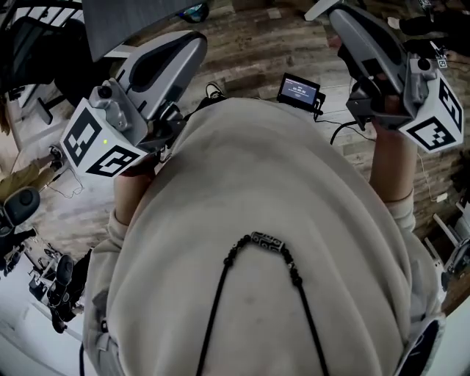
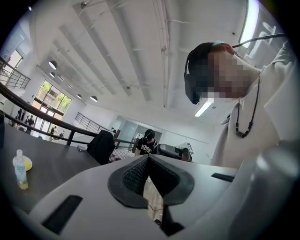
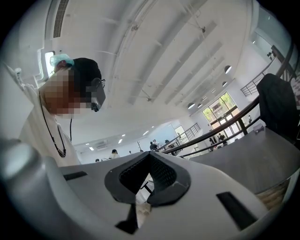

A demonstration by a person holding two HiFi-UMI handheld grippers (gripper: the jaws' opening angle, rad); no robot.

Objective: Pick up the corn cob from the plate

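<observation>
Cream cloth fills most of the head view: the person's pale, loose sweatshirt point(image 1: 272, 220), hung with a black bead cord point(image 1: 257, 242). The grey-shelled left gripper point(image 1: 192, 45) is raised just past the sweatshirt's left edge, and the matching right gripper point(image 1: 344, 20) just past its right edge, with wood-plank floor point(image 1: 250, 70) beyond. Neither the yellow corn cob nor its plate shows in this view, so I judge the task not begun. Finding the plate, reaching, closing on the cob and lifting it all remain.

In the left gripper view the sweatshirt stands at the right. The dark ribbed pads point(image 2: 133, 176) meet at their tips with nothing between them. Left of the sweatshirt lies a dark grey table point(image 2: 61, 164) with a small clear bottle point(image 2: 19, 168); no cob can be made out.

In the right gripper view the sweatshirt is at the left. The jaws are pressed together and empty, and again no corn cob appears.
</observation>
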